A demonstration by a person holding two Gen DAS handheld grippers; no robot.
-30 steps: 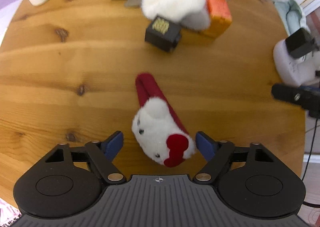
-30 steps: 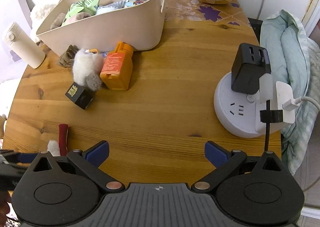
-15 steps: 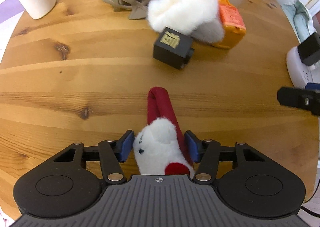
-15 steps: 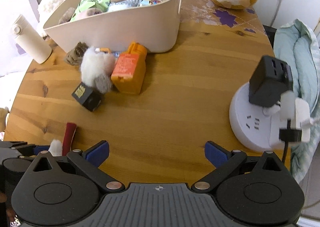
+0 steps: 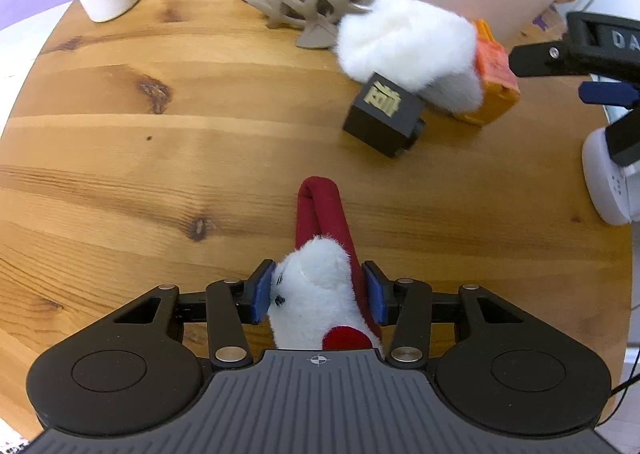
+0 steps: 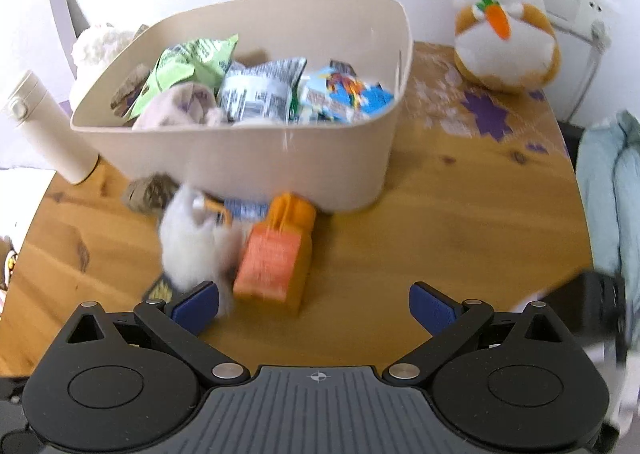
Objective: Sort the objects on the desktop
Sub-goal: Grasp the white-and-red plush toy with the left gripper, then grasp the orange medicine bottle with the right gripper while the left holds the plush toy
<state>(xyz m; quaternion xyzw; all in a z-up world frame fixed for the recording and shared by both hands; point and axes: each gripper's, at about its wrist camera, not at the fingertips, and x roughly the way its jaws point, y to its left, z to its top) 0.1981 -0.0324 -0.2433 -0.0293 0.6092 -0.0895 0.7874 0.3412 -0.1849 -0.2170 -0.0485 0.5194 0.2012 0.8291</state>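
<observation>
Closing in on a small white plush toy with a red strap (image 5: 320,290), the left gripper (image 5: 318,292) has the toy right between its blue pads (image 5: 262,292). The jaws are closing, and both pads look as if they touch the fluffy sides — a soft squeeze that is not yet finished. The toy lies on the wooden table (image 5: 160,134), with its red strap loop pointing away from the gripper.

To do this step well, I think the squeeze should go on until the fluff feels firm, because soft fur can slip out. It is best to pinch the fat white body, not the thin strap. Then lift straight up, so the toy does not drag on the wood.

The right gripper (image 6: 314,304) holds nothing. Its jaws stand wide apart above the table, near an orange box (image 6: 276,254) and a fluffy white-grey toy (image 6: 188,242). That view is blurry, so small things are hard to tell.

A cream bin (image 6: 248,158) sits at the far side of the table, and it has snack bags and soft things inside. It looks like the place for the toy — my guess only. On the way there stand a black cube (image 5: 382,118) and a tan hair claw (image 5: 312,6), so the toy should ride high over them.
</observation>
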